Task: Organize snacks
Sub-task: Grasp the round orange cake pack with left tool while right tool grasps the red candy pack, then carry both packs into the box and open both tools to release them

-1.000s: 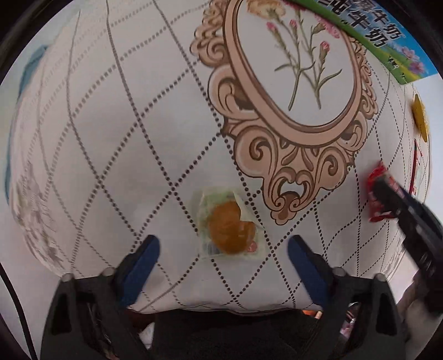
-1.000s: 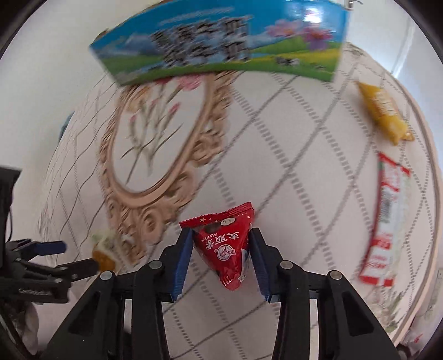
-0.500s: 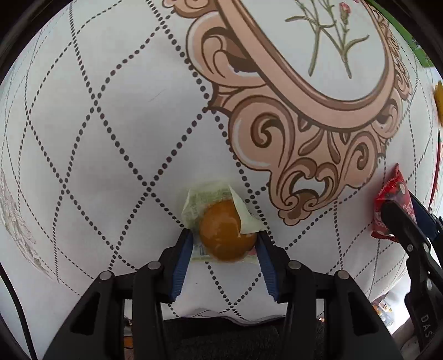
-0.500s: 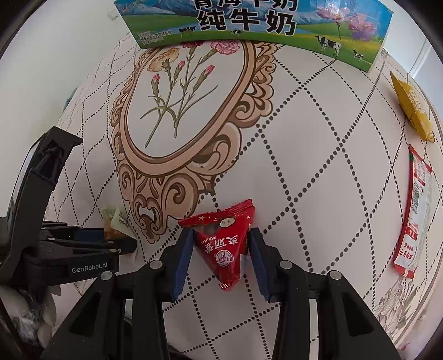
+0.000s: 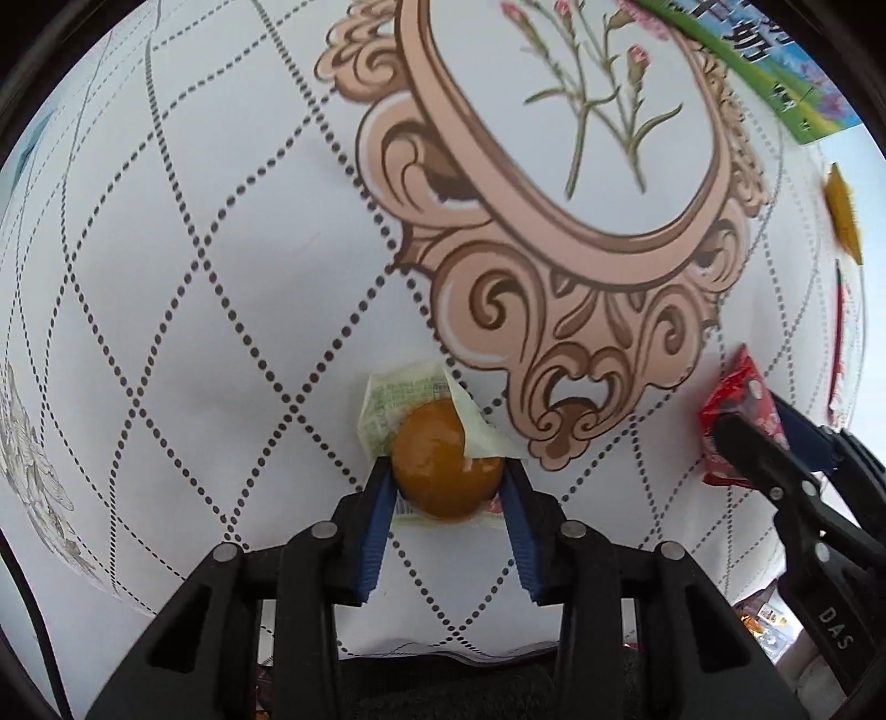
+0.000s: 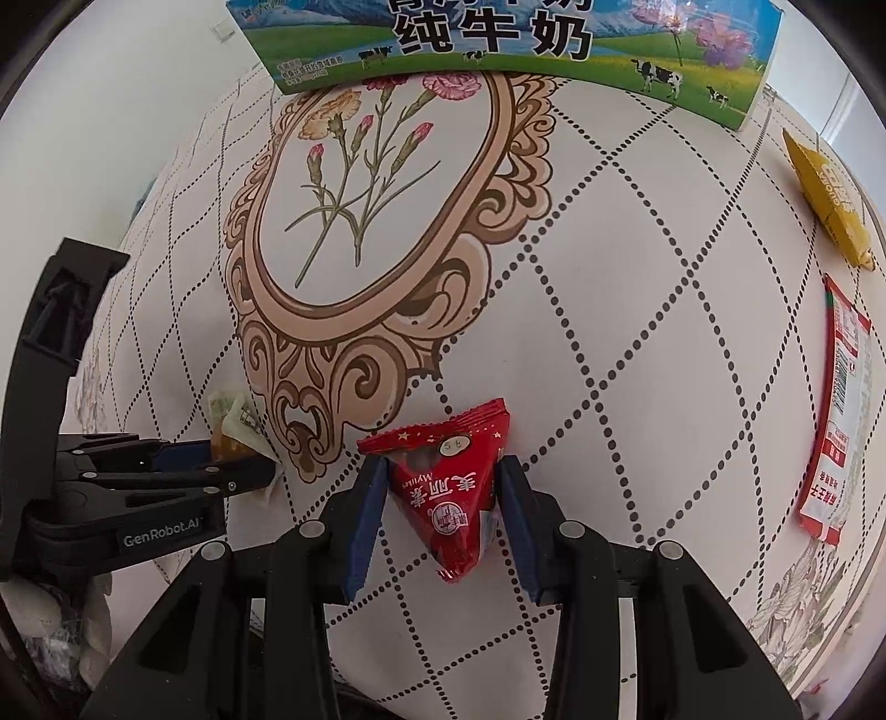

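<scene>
On the white tablecloth point(image 5: 183, 288), dotted in diamonds and printed with a tan scrolled frame around pink flowers. Left gripper point(image 5: 447, 482) pointed straight down, jaws just closed in, blue pads point(image 5: 382, 498) pressed on both sides of a round orange snack in a clear wrapper point(image 5: 446, 459). Wrapper lying flat on the cloth just below the tip of the scrolled frame, its pale printed flap sticking out past the fingertips. Same grip visible from the right wrist view at the left edge: left gripper point(image 6: 243, 459) clamped on the wrapped orange snack point(image 6: 235, 426).

Further right, right gripper point(image 6: 440, 487) tilted steeply down, pads point(image 6: 368, 498) clenched on a red triangular packet point(image 6: 448, 482), wide edge away from the camera, point toward it. Packet low over the cloth; touching or not, cannot tell. Seen also from the left wrist view near the right edge: right gripper point(image 5: 758, 437) with the red packet point(image 5: 739, 404) between its fingers.

At the far side of the cloth, a green and blue milk carton point(image 6: 498, 39) with cows printed on it. Near the right rim, a yellow packet point(image 6: 830, 205), and just below it a long red and white packet point(image 6: 836, 421), both flat on the cloth and well apart from the grippers.
</scene>
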Available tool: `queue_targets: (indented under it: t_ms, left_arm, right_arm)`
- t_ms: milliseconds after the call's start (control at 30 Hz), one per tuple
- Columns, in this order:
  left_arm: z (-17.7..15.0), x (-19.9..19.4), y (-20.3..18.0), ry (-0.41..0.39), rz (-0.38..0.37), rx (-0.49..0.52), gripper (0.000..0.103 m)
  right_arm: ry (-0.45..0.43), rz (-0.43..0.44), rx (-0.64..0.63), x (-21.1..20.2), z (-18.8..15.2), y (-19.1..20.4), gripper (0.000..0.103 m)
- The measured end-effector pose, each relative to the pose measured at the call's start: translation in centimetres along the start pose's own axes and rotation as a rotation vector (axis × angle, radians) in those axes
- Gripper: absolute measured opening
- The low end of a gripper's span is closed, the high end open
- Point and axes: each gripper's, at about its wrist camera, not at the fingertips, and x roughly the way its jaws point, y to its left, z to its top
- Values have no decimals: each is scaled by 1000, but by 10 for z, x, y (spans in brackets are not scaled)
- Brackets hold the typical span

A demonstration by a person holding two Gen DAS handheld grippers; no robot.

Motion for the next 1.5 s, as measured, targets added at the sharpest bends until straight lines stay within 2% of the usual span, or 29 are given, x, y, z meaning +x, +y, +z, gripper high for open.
queue_targets:
  t_ms: [233, 433, 567, 700, 733, 767, 833, 933, 1033, 1067, 1167, 1333, 1500]
  left_arm:
    - [13, -46, -13, -75, -44, 21, 35]
    - [35, -106, -40, -200, -108, 62, 35]
    - [57, -123, -47, -260, -93, 111, 35]
    - [71, -106, -40, -224, -66, 114, 35]
    - [75, -96, -36, -207, -56, 109, 35]
    - [79, -88, -32, -188, -52, 108, 35]
    - [82, -71, -28, -157, -37, 94, 35]
    - [83, -50, -19, -109, -30, 73, 35]
    - [82, -37, -16, -84, -19, 70, 35]
    - [83, -35, -16, -79, -17, 73, 35]
    - [83, -36, -16, -81, -18, 77, 35]
    - [84, -55, -19, -102, -54, 80, 35]
    - [94, -119, -31, -202, -136, 107, 35]
  right_arm:
    - [-55, 26, -3, -27, 7, -4, 40]
    - [-155, 40, 3, -67, 30, -13, 34]
    - [-180, 30, 2, -79, 54, -24, 34]
    - [-121, 95, 25, -66, 69, -29, 35]
    - [-108, 86, 29, -60, 71, -25, 40]
    - [-91, 79, 23, -54, 74, -22, 52]
    - [-65, 84, 4, -44, 71, -19, 59]
    - [9, 66, -27, -14, 70, -9, 59]
    - [34, 19, -66, 12, 68, -2, 56]
    - [28, -2, -76, 16, 66, -1, 45]
    - [-17, -19, -93, 16, 63, 1, 41]
    - [-99, 22, -58, -12, 64, 0, 40]
    - [-218, 77, -31, -75, 83, -7, 40]
